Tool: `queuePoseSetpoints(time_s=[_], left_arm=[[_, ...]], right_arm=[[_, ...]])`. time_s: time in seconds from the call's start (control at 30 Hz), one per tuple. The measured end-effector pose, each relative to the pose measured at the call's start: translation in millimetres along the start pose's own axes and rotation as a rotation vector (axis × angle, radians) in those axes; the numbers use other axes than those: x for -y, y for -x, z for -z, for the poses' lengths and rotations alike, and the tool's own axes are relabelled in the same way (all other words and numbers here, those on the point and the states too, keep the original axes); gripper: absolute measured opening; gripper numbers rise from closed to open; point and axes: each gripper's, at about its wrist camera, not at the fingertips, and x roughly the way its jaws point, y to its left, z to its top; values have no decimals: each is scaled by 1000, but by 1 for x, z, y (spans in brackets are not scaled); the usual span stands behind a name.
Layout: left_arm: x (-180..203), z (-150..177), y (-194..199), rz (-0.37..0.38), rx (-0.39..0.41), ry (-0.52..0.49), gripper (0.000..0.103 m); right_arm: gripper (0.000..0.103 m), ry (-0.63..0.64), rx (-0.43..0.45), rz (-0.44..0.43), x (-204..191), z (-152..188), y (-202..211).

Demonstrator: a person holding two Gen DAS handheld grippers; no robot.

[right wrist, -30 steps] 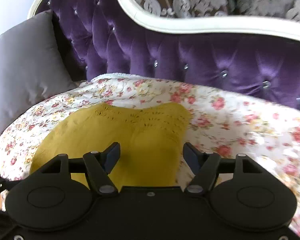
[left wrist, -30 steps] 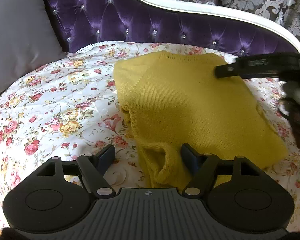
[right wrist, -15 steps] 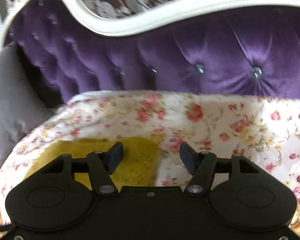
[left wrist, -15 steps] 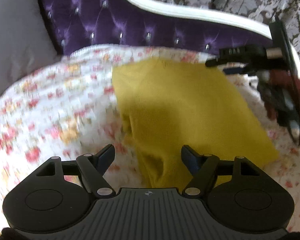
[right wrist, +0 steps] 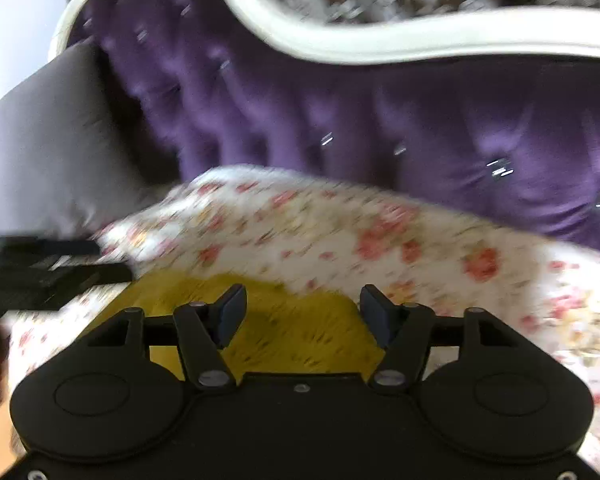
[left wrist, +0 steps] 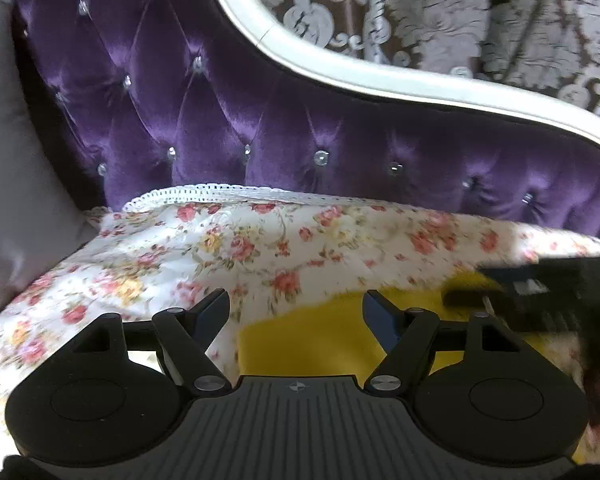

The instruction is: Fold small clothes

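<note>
Lying low in both frames on the flowered cover (left wrist: 260, 240), the yellow knit (left wrist: 312, 344) looks soft and floppy, best pinched at its edge by the empty, spread left gripper (left wrist: 296, 312) and right gripper (right wrist: 302, 308).

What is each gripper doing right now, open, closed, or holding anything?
Left gripper: open, holding nothing, above the yellow garment.
Right gripper: open, holding nothing, also over the garment.

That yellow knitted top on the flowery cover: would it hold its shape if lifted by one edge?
Probably not. The yellow knitted top lies limp on the flowered cover, so it would likely droop and stretch. Its knit looks soft, probably light and grippy rather than slippery.
</note>
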Motion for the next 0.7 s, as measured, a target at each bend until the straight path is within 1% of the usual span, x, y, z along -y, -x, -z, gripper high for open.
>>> queuePoseSetpoints(time_s=[0.03, 0.07, 0.1, 0.23, 0.33, 0.4, 0.5, 0.6, 0.63, 0.7], left_arm=[[-1, -2, -7, 3, -1, 6, 72], [-4, -3, -12, 11, -3, 17, 72], [-7, -3, -17, 21, -6, 29, 72], [-9, -1, -22, 52, 3, 25, 72], [-8, 10, -22, 69, -5, 3, 72], [-5, 21, -21, 48, -7, -32, 72], [-4, 36, -17, 7, 32, -77, 72], [-7, 39, -16, -15, 43, -54, 72], [-7, 38, -16, -24, 40, -47, 72], [-7, 35, -19, -57, 27, -50, 72]], right_arm=[[15, 35, -14, -33, -3, 3, 0], [17, 79, -22, -45, -8, 7, 0], [17, 140, -13, -40, -14, 13, 4], [17, 362, 59, -1, -40, 34, 21], [17, 471, 110, 24, -52, 49, 31], [17, 524, 137, 32, -57, 58, 37], [16, 540, 173, 35, -59, 59, 39], [16, 540, 207, 89, -56, 44, 33], [16, 522, 198, 118, -51, 36, 28], [16, 440, 139, 204, -36, 16, 7]])
